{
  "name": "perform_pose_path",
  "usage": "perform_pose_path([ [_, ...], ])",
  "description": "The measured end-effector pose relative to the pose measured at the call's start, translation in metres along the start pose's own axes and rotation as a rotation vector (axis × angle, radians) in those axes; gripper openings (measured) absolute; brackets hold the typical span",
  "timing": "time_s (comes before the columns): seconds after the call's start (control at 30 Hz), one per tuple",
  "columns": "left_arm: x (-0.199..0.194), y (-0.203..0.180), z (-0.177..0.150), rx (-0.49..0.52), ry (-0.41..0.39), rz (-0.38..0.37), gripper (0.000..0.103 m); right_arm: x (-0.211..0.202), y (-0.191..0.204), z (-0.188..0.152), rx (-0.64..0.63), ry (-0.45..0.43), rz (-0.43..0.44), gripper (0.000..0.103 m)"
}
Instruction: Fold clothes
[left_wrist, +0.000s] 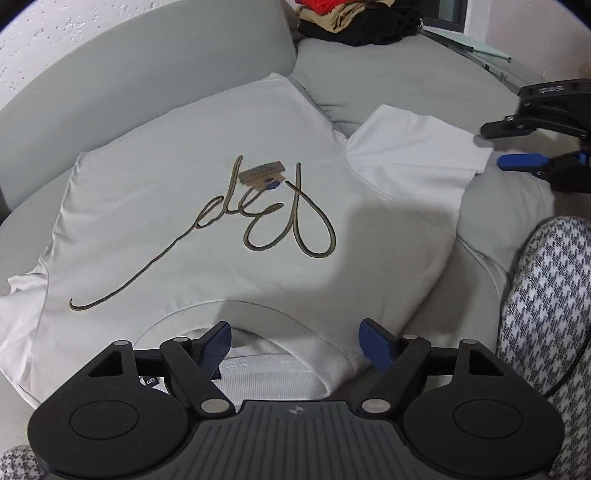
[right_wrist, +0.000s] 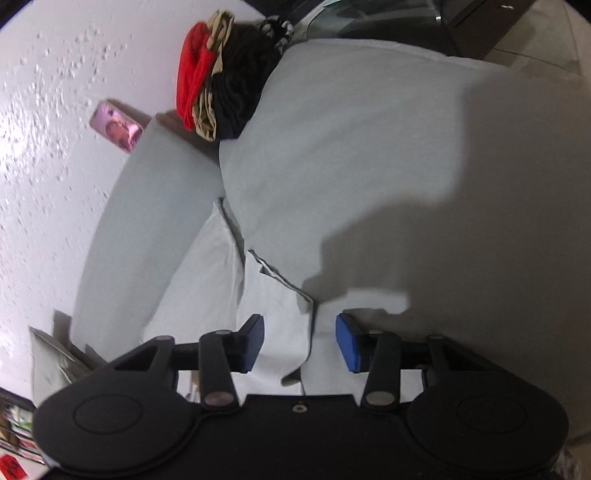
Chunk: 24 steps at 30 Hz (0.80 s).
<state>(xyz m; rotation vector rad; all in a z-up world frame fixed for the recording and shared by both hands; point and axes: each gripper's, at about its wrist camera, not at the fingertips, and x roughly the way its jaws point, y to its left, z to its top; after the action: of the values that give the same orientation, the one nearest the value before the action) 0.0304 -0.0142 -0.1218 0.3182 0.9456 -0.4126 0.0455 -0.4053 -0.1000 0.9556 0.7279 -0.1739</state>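
Note:
A white T-shirt (left_wrist: 184, 166) with looping script stitching and a brown card tag (left_wrist: 262, 173) lies spread flat on a grey sofa (left_wrist: 388, 74). Its collar (left_wrist: 273, 369) is nearest me. My left gripper (left_wrist: 297, 347) hovers open over the collar, one pad on each side, neither pressing the cloth. The shirt's right sleeve (left_wrist: 413, 147) sticks out toward my right gripper (left_wrist: 495, 147). In the right wrist view, that gripper (right_wrist: 301, 343) is open, with the sleeve's edge (right_wrist: 273, 306) lying between its blue pads and a gap on both sides.
A pile of red, tan and black clothes (left_wrist: 362, 22) sits at the sofa's back corner (right_wrist: 221, 81). A houndstooth cushion (left_wrist: 546, 295) lies at the right. The sofa backrest (left_wrist: 147, 74) rises behind the shirt. A small pink picture (right_wrist: 116, 127) hangs on the wall.

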Motion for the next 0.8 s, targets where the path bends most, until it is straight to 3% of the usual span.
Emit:
perform_pose_path([
  [0.17,0.006,0.014,0.000,-0.089,0.040,-0.043,0.084,0.020,0.009,0.002,-0.083,-0.013,-0.024,0.022],
  [0.23,0.006,0.014,-0.001,-0.089,0.041,-0.043,0.084,0.023,0.010,0.002,-0.099,-0.024,-0.039,0.008],
  [0.3,0.003,0.011,-0.001,-0.076,0.042,-0.038,0.084,0.023,0.012,0.001,-0.111,-0.042,-0.050,0.003],
  [0.47,-0.012,0.008,-0.002,-0.052,0.046,-0.029,0.082,0.021,0.024,0.001,-0.138,-0.079,-0.080,0.002],
  [0.57,-0.033,0.014,-0.005,-0.058,-0.007,-0.002,0.084,0.021,0.036,0.003,-0.149,-0.090,-0.095,0.002],
  [0.8,-0.070,0.054,-0.022,-0.177,-0.091,0.092,0.084,0.016,0.097,-0.010,-0.330,-0.123,-0.086,0.002],
])
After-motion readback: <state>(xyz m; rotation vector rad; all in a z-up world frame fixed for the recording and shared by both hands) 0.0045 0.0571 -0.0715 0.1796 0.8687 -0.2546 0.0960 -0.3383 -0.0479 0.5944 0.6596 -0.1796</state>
